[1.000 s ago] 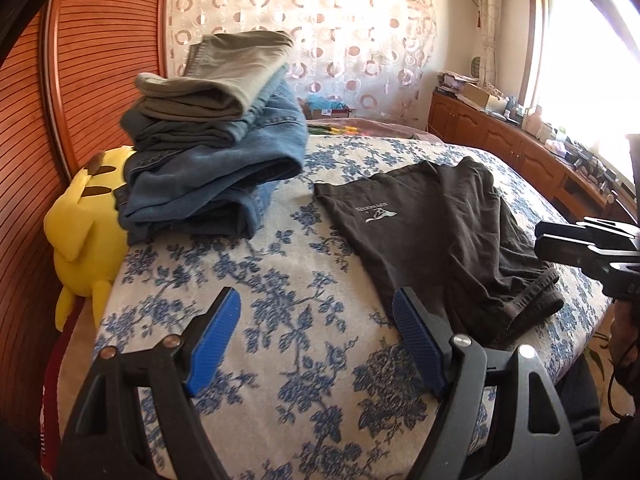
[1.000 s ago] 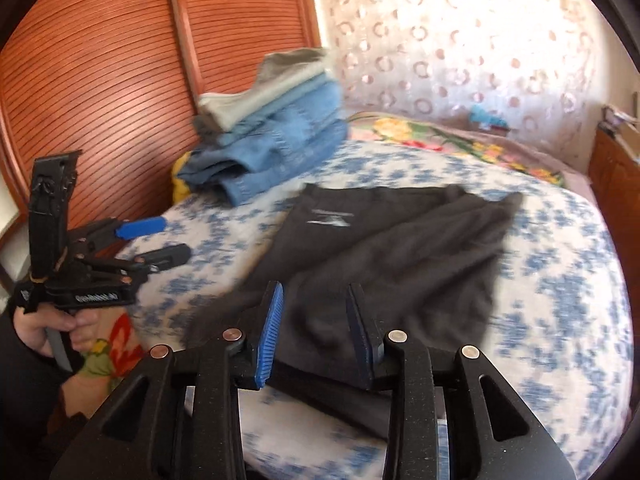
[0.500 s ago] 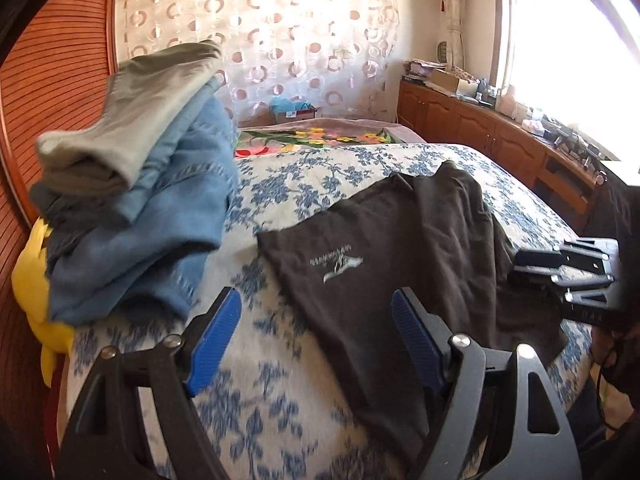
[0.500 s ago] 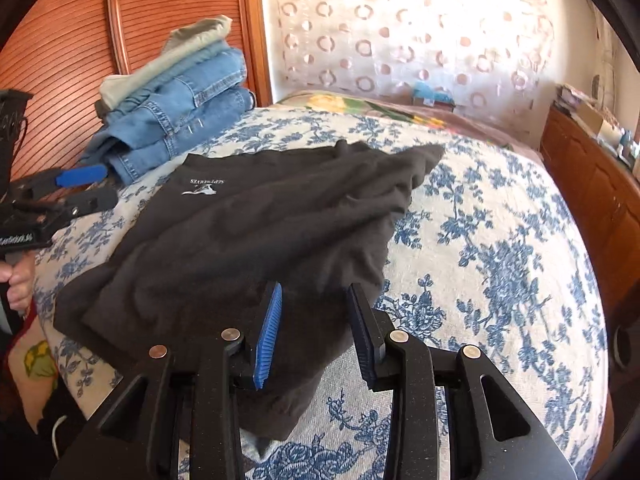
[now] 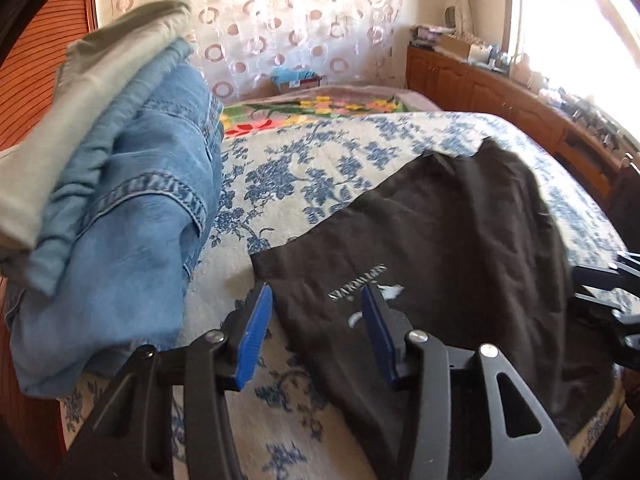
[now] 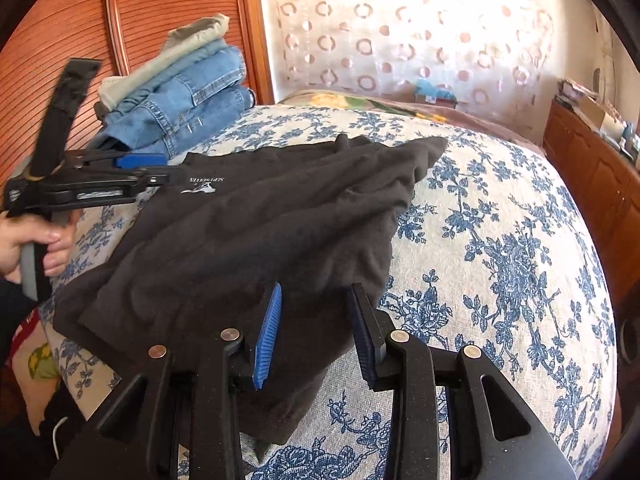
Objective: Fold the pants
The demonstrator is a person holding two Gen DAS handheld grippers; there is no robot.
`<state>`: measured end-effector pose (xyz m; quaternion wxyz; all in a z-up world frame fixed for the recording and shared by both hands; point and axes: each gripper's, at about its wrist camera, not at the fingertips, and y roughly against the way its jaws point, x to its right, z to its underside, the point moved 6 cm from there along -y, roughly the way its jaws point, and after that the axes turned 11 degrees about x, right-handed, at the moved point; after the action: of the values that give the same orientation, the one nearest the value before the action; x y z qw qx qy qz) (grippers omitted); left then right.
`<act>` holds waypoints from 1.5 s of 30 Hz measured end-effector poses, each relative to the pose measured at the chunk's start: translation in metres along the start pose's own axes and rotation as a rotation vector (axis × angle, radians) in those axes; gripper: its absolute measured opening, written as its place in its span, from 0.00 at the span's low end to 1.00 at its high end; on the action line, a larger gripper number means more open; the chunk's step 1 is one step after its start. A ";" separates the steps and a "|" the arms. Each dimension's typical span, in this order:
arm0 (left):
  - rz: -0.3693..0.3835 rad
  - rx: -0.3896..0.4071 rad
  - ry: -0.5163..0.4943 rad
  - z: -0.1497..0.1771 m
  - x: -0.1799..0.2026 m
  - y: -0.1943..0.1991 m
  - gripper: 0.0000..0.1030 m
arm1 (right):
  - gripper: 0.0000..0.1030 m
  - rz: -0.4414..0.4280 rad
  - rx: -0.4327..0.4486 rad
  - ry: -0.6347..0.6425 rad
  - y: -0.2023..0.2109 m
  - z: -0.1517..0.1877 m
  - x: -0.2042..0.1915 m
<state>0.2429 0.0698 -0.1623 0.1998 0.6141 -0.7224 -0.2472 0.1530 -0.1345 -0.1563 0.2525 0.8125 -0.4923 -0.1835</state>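
Observation:
Black pants [image 5: 460,232] with a small white logo [image 5: 360,284] lie spread and rumpled on the flowered bedspread [image 5: 304,184]; they also show in the right wrist view [image 6: 260,232]. My left gripper [image 5: 316,328] is open, its jaws straddling the pants' corner by the logo, just above the cloth. My right gripper [image 6: 314,328] is open over the pants' near edge, at the other end. Neither holds anything. The left gripper also shows in the right wrist view [image 6: 154,170], and part of the right gripper at the right edge of the left wrist view [image 5: 600,280].
A stack of folded jeans and grey-green pants [image 5: 108,184] lies close on the left, against the ribbed wooden headboard [image 6: 152,20]. A wooden cabinet [image 5: 500,96] runs along the right under the window. A flowered blanket [image 5: 312,108] lies at the bed's far end.
My left gripper has moved forward and right to the pants' logo corner, and its jaws have narrowed. My right gripper has come closer over the pants' near edge, jaws slightly wider.

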 end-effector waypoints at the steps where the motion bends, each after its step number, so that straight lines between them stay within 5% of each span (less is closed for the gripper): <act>1: -0.013 -0.010 0.008 0.000 -0.003 -0.004 0.43 | 0.33 -0.002 -0.001 -0.001 0.000 0.000 0.000; 8: -0.037 -0.031 0.018 0.000 -0.010 -0.018 0.42 | 0.33 -0.001 0.004 -0.005 0.000 0.001 0.001; 16: -0.052 -0.012 0.022 -0.004 -0.018 -0.014 0.02 | 0.33 0.002 0.003 -0.001 0.000 0.001 0.000; 25: -0.111 0.050 0.038 -0.017 -0.040 -0.006 0.00 | 0.33 0.002 -0.007 0.003 -0.003 0.003 0.001; 32: -0.075 0.042 0.075 -0.014 -0.035 0.008 0.07 | 0.33 0.002 -0.006 0.002 -0.003 0.004 0.002; 37: -0.033 0.058 0.055 -0.009 -0.017 0.028 0.37 | 0.33 0.001 0.010 -0.011 0.000 0.001 0.004; 45: 0.081 0.077 0.014 0.005 0.030 0.058 0.47 | 0.33 0.003 0.034 -0.062 0.005 -0.002 0.014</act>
<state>0.1892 0.0485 -0.1313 0.1913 0.5932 -0.7542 -0.2065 0.1562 -0.1482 -0.1527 0.2237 0.8097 -0.5044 -0.1999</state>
